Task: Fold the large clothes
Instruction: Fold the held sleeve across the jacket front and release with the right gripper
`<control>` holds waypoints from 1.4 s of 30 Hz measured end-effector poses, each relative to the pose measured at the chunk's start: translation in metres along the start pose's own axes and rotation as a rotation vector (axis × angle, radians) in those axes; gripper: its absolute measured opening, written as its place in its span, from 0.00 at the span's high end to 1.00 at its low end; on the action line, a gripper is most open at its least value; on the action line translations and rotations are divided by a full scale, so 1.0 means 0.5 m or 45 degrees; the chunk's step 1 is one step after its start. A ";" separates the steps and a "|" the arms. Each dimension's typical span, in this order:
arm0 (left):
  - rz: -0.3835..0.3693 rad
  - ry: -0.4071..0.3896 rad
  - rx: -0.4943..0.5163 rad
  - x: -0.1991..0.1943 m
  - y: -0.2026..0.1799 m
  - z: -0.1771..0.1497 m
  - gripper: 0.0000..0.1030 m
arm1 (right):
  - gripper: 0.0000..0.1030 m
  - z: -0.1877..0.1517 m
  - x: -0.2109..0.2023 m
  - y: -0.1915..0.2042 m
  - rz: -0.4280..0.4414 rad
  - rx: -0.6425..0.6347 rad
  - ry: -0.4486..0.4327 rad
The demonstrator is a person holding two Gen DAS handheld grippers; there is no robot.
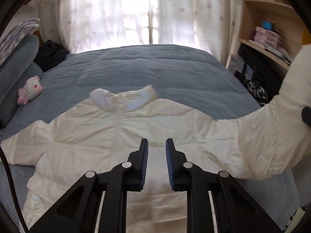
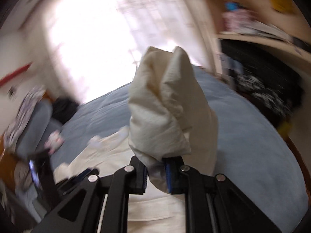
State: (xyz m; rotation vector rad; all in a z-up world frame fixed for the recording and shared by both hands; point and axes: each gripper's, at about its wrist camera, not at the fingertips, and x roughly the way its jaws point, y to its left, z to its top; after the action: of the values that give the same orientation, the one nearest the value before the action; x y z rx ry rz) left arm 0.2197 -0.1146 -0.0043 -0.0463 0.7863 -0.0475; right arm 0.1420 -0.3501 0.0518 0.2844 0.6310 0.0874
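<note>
Showing no legible writing, white jacket (image 1: pixel 116 136) sleeve clamped in right gripper (image 2: pixel 155 174) jaws.

- Jacket (image 1: pixel 108 136) lies spread flat on the bed (image 1: pixel 155 68), collar toward the window curtains (image 1: pixel 124 11) behind the bed.
- Plush toy (image 1: pixel 30 92) lies on the bed left of the jacket, beside the pillows (image 1: pixel 17 62).
- Shelving (image 1: pixel 272 29) stands right of the bed.
- Right sleeve (image 2: pixel 165 106) is raised off the bed, clamped in the right gripper (image 2: pixel 155 172).
- Left gripper (image 1: pixel 157 151) sits above the jacket front.
</note>
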 end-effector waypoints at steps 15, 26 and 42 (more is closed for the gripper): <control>-0.057 -0.016 -0.183 -0.003 0.229 -0.123 0.46 | 0.85 -0.245 0.255 0.206 0.059 -0.228 0.351; -0.355 0.175 -0.314 0.066 0.261 -0.149 0.36 | 0.50 -0.339 0.304 0.239 0.053 -0.338 0.533; -0.644 0.410 -0.483 0.162 0.228 -0.197 0.36 | 0.38 -0.357 0.182 0.172 0.040 -0.134 0.373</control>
State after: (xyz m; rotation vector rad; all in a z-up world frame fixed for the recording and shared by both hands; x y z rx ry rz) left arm 0.2102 -0.0082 -0.1378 -0.6095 1.0816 -0.3927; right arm 0.1098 -0.2105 -0.1128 0.1809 0.9098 0.1941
